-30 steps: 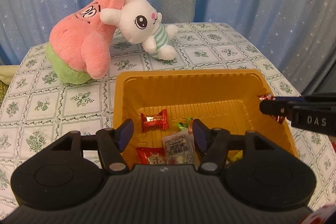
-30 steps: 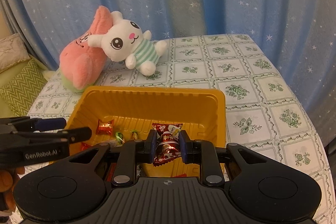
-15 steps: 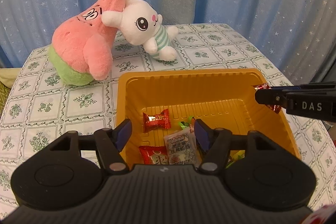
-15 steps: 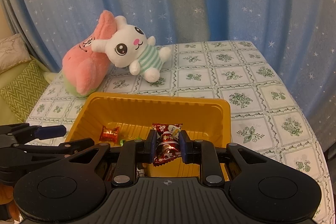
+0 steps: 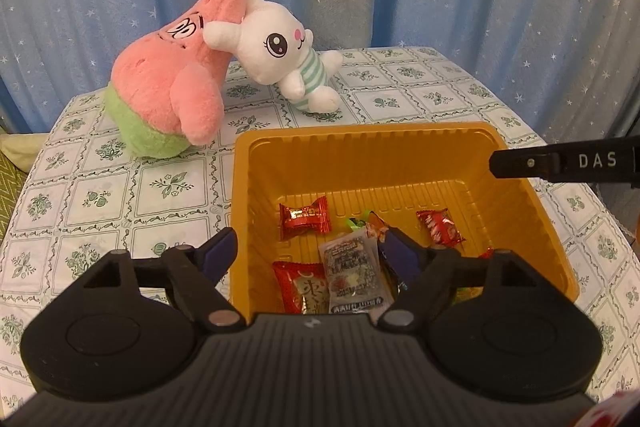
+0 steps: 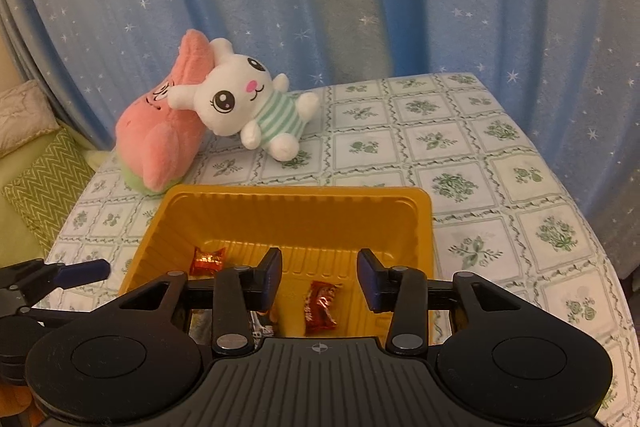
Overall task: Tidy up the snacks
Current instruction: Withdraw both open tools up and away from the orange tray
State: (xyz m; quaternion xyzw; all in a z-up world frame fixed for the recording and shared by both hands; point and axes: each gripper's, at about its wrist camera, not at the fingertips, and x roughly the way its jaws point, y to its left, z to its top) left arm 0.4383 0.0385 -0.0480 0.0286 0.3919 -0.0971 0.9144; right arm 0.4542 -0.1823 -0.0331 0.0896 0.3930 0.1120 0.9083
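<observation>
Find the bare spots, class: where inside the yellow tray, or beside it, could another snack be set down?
Free: the tray floor along its far wall, and tablecloth to its right. Crowded: the tray's near end, where wrapped snacks pile up, and the far-left corner holding the plush toys.

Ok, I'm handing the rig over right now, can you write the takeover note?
Left gripper: jaws opening, empty, over the near end of the orange plastic tray.
Right gripper: jaws opening, nothing between the pads; red foil-wrapped candy lies loose on the tray floor below.
Done: several wrapped snacks are in the tray.
Left: no loose snacks show on the tablecloth; check out-of-view areas.
</observation>
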